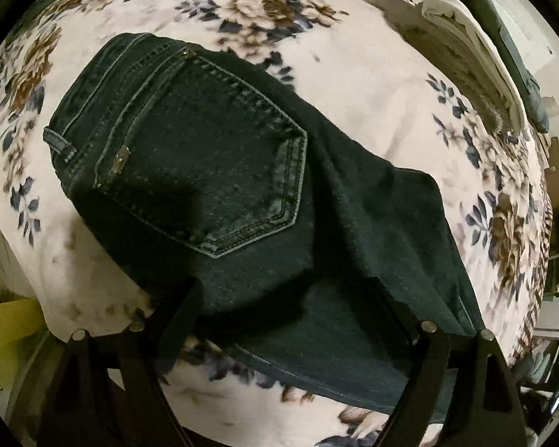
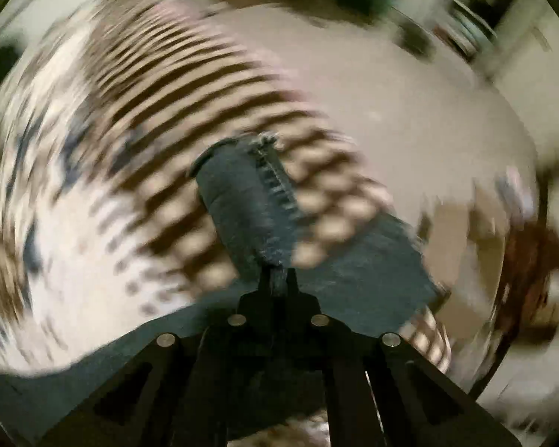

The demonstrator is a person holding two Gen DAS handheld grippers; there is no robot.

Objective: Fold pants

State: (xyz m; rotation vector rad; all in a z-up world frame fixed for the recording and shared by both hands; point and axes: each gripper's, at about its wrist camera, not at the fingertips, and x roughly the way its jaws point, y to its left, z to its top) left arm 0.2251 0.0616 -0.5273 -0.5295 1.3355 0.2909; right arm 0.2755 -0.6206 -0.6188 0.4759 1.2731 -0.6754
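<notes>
Left wrist view, sharp: dark jeans [image 1: 242,186] lay on a floral blanket [image 1: 391,85], back pocket [image 1: 208,171] up, ahead of the left gripper [image 1: 283,298]. Its fingers were spread wide, one fingertip at each side of the denim, nothing between them. Waistband and belt loop [image 1: 57,143] sat ahead and off the left finger; a loose flap of leg ran past the right finger. Beyond the right finger, at the far edge, lay folded white cloth [image 1: 469,44].

Right wrist view, heavily blurred: only this one showed the right gripper [image 2: 278,279]. Its fingers were pressed together, pinching a fold of the jeans [image 2: 249,208] at the tips. A seam edge [image 2: 275,190] stood up ahead of the fingers; more denim draped below and to both sides. The blanket [image 2: 93,186] behind was smeared streaks; nothing else there could be told.
</notes>
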